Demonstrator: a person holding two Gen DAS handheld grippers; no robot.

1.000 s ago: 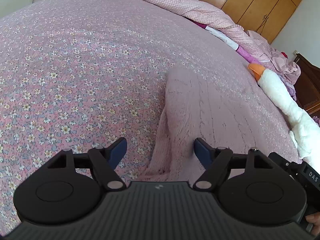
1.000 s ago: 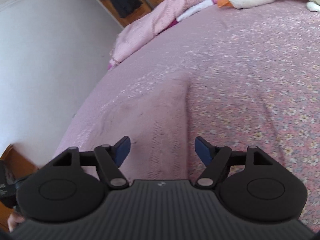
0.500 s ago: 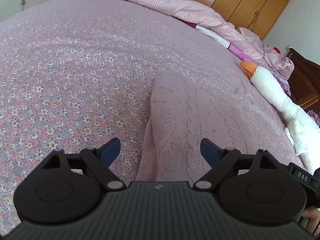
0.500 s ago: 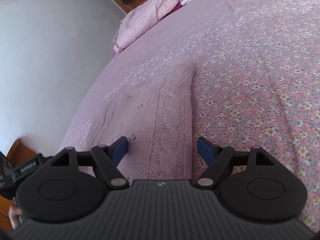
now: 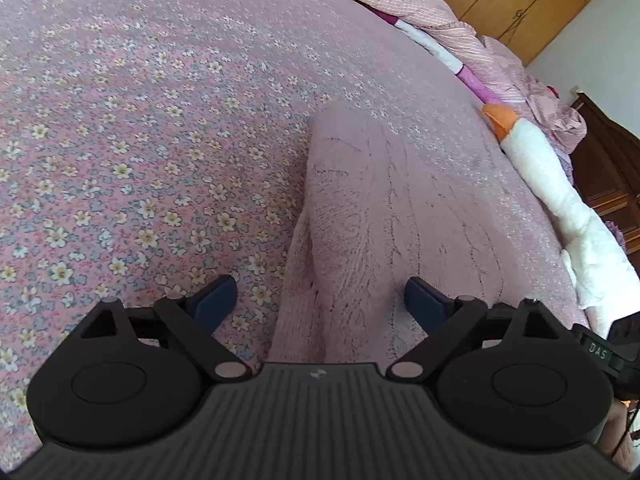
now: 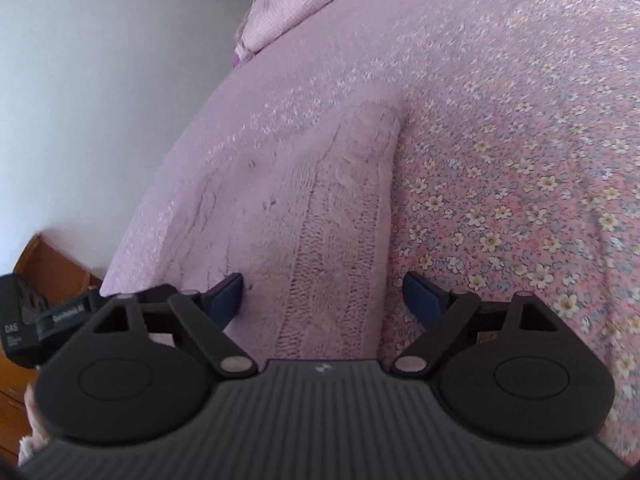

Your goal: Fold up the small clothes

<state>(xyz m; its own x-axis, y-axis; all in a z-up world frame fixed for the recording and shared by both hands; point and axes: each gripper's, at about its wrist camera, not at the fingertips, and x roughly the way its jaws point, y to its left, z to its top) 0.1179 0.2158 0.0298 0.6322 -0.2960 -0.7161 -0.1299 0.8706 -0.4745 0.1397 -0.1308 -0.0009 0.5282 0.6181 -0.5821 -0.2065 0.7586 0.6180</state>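
Floral bedspread (image 5: 140, 128) — wardrobe (image 5: 516, 4), seemingly wooden

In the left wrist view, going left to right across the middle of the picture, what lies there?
Floral bedsheet → pink knitted garment, lying flat on the sheet → white plush goose along the bed's right edge → dark wooden furniture.
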